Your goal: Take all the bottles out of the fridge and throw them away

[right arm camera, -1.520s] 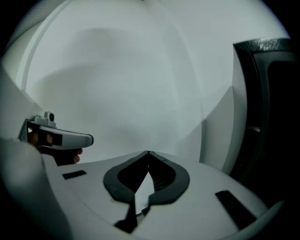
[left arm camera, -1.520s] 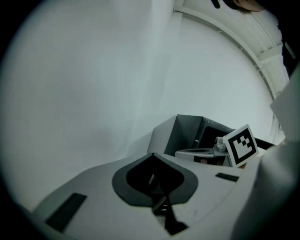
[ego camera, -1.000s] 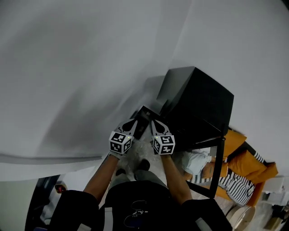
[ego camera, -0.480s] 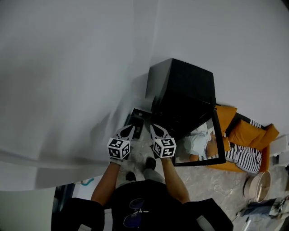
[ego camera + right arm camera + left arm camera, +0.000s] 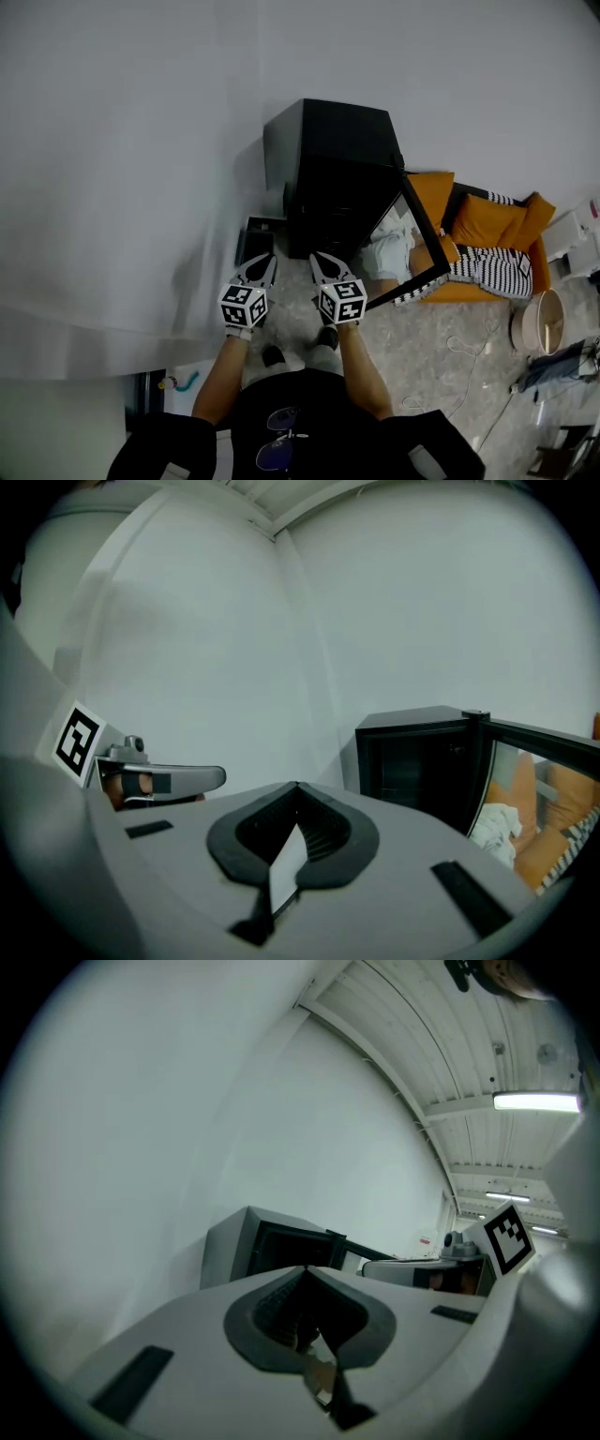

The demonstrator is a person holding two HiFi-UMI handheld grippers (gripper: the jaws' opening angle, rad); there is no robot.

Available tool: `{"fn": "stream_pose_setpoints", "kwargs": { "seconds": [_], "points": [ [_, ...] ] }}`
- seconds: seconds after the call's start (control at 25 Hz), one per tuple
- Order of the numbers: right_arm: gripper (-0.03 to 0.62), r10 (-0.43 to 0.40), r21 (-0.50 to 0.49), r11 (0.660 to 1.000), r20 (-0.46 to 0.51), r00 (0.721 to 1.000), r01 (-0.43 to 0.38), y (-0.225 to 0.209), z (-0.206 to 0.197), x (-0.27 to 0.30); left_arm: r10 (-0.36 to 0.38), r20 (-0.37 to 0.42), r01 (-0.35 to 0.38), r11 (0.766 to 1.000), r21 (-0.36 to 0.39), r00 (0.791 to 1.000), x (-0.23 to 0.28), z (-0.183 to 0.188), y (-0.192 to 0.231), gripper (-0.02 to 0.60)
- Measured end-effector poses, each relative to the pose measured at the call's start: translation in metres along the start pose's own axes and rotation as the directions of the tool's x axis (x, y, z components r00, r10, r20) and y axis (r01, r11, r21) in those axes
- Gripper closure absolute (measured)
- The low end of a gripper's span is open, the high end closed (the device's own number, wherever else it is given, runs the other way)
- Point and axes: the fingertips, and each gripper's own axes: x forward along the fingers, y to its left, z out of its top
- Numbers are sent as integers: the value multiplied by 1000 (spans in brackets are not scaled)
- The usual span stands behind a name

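Observation:
A black mini fridge [image 5: 333,173] stands on the floor against the white wall, its glass door [image 5: 412,246] swung open to the right. Its inside is dark and I can make out no bottles. My left gripper [image 5: 262,263] and right gripper [image 5: 321,260] are held side by side in front of the fridge, a short way off and pointing toward it. Both are shut and empty. In the left gripper view the jaws meet at the tip [image 5: 305,1270], with the fridge [image 5: 267,1246] beyond. In the right gripper view the shut tip [image 5: 296,786] points left of the fridge [image 5: 417,761].
An orange sofa [image 5: 487,225] with a striped cloth [image 5: 492,272] sits right of the fridge door. A round pale bin [image 5: 534,323] and loose cables [image 5: 459,347] lie on the floor at right. A dark flat thing [image 5: 253,239] rests by the wall, left of the fridge.
The fridge has drifted up and left in the head view, and more floor, the sofa and the bin now show at right. Both grippers stay side by side and shut.

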Motion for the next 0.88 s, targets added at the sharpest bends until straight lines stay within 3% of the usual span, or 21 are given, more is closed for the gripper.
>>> {"fn": "stream_pose_setpoints", "kwargs": {
  "seconds": [0.28,0.88],
  "points": [
    [586,-49,24,999,38,998,48,-28,-1,-68,-11,15,10,998,61,1000,-7,-5,-60,583],
    [586,15,8,1000,14,1000,-15,-92,-36,-211,93,21,-95,993,76,995,-23,-49,-209,583]
  ]
}}
